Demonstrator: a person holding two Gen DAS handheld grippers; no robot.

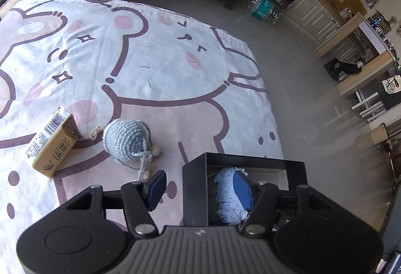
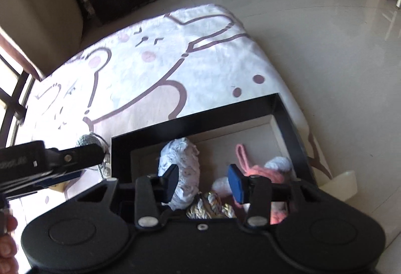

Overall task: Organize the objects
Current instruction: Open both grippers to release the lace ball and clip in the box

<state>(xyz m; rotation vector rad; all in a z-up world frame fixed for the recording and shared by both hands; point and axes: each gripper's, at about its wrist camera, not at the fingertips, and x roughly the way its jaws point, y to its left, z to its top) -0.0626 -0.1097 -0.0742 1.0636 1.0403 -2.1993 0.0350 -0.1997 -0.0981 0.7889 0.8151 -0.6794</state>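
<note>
I hover both released tools over the black box (image 2: pixel 288 123): left tool (image 1: pixel 200 188) straddling its near wall, right tool (image 2: pixel 203 183) above sorted toys, while the crocheted mouse (image 1: pixel 127 138) and carton (image 1: pixel 52 141) wait outside on the tabletop (image 1: pixel 175 68).

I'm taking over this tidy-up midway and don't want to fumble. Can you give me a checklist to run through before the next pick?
1. Left gripper empty, jaws apart: ok.
2. Right gripper empty above the black box: ok.
3. Crochet toy out in the open on the blanket, nothing on it: ok.
4. Yellow carton also outside the box: not ok.
5. Room left in the box beside the blue fluffy item and pink knitted item: ok.
6. Box sits steady near the blanket's edge: cannot tell.
</note>
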